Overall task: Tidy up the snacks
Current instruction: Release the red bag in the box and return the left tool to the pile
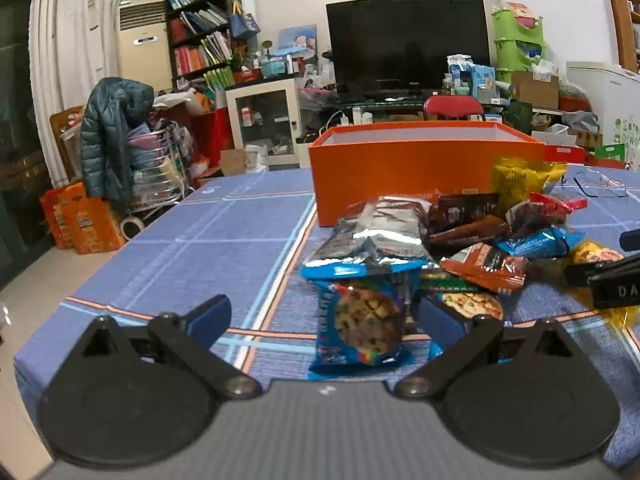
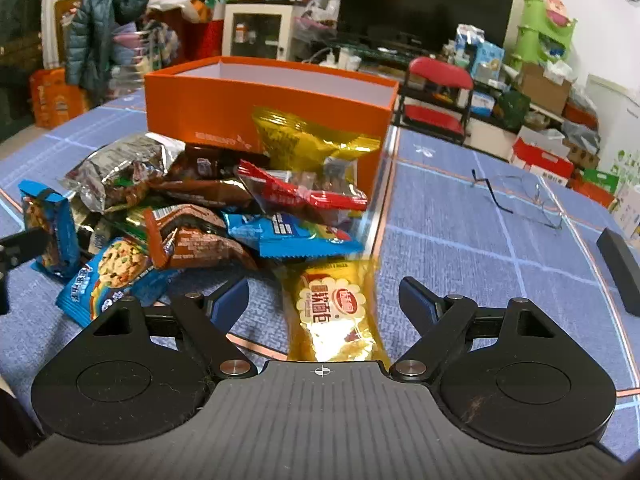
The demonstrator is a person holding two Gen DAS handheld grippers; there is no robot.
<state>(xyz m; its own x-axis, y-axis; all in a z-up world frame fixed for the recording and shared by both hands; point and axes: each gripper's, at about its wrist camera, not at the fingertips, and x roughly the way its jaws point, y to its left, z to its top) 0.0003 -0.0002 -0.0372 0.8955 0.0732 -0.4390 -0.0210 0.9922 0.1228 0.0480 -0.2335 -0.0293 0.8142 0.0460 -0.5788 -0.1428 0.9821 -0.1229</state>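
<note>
Right fingers [image 2: 324,304] spread wide, astride a yellow bread pack [image 2: 334,316] at lower centre, pads clear of it. Left fingers [image 1: 326,320] also wide; blue cookie pack [image 1: 360,320] stands between them, untouched. Snack pile [image 2: 208,208] mid-frame left, against the orange box [image 2: 224,108], open-topped. Worktop [image 2: 460,232] under blue plaid cloth; glasses [image 2: 520,196] at right. Behind: TV [image 1: 408,44], bookshelf [image 1: 200,28], red chair [image 2: 438,92], clutter.

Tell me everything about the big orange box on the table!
The big orange box looks like smooth cardboard, with a pale inside and small print on its front. It has no lid on, stands upright on the blue checked tablecloth, behind the snack pile. A crinkly yellow packet leans on its front. Its bottom is hidden.
</note>
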